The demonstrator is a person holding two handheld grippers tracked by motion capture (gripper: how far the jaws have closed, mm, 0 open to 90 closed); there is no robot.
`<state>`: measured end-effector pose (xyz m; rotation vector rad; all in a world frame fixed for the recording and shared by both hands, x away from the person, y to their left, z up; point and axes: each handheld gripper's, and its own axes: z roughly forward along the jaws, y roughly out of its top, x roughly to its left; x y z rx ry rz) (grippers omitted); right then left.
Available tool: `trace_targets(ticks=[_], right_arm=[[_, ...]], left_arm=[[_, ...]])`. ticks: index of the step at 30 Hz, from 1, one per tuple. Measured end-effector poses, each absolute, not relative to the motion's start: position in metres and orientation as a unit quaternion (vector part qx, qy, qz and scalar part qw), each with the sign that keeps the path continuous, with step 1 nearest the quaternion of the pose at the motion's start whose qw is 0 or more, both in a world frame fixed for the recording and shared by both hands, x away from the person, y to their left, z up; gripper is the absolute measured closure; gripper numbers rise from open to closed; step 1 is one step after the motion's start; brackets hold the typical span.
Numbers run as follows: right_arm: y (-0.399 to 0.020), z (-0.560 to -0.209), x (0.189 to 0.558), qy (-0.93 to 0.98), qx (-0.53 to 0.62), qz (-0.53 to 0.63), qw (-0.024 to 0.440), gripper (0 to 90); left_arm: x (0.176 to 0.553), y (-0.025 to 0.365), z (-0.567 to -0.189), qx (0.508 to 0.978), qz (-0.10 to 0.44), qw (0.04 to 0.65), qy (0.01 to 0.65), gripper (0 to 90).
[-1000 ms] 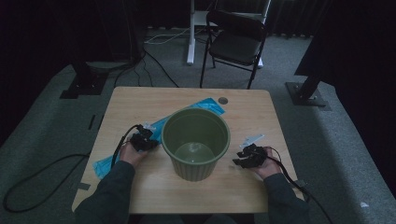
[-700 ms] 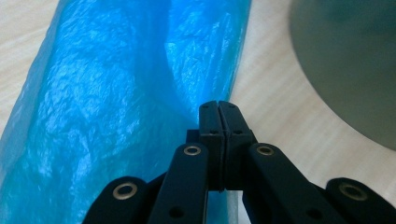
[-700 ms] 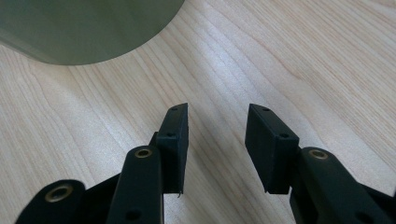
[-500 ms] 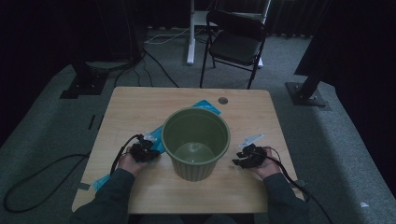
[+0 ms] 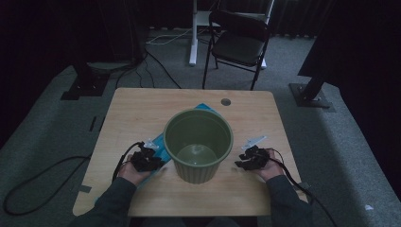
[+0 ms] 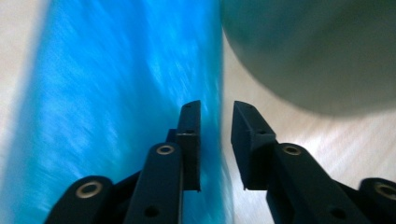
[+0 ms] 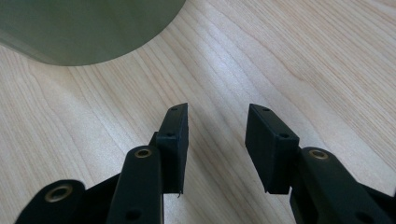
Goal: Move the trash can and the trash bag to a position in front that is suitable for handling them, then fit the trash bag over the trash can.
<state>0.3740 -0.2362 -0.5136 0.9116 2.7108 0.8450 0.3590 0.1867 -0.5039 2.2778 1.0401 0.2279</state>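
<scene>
A wide green plastic pot [image 5: 198,142] stands empty and upright in the middle of the wooden table [image 5: 137,109]. A flat blue plastic sheet [image 5: 158,143] lies under it and sticks out on its left. My left gripper [image 5: 144,160] rests low over that sheet, left of the pot. In the left gripper view the left gripper [image 6: 215,106] is open by a narrow gap; the blue sheet's [image 6: 116,107] right edge runs under the gap, and the pot's wall [image 6: 317,51] is at upper right. My right gripper [image 5: 250,158] sits right of the pot, open over bare wood [image 7: 218,108], with the pot [image 7: 84,28] at upper left.
A round cable hole [image 5: 225,101] is in the table's far edge. Behind the table stand a black folding chair [image 5: 236,42] and a white stand leg [image 5: 193,33]. A black cable [image 5: 47,175] loops on the grey floor at left.
My left gripper has slid along the blue sheet toward the table's near edge. The right gripper and the pot have stayed where they were.
</scene>
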Motion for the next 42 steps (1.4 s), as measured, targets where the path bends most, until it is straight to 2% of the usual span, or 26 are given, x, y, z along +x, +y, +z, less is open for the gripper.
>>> trace_targets(ticks=[3,12,28,42], right_arm=[[-0.235,-0.514,0.374,0.907,0.301,0.282,0.081,58.0],[-0.232,-0.519,0.377,0.912,0.301,0.269,0.08,57.3],[-0.228,-0.518,0.378,0.915,0.294,0.266,0.08,56.2],[-0.229,-0.519,0.378,0.916,0.294,0.263,0.079,55.9]], left_arm=[[0.366,0.189,-0.496,0.849,0.1,0.332,0.399,66.3],[0.387,0.199,-0.49,0.829,0.117,0.365,0.408,61.5],[0.401,0.211,-0.496,0.824,0.142,0.351,0.423,57.0],[0.432,0.2,-0.492,0.816,0.123,0.36,0.435,56.7]])
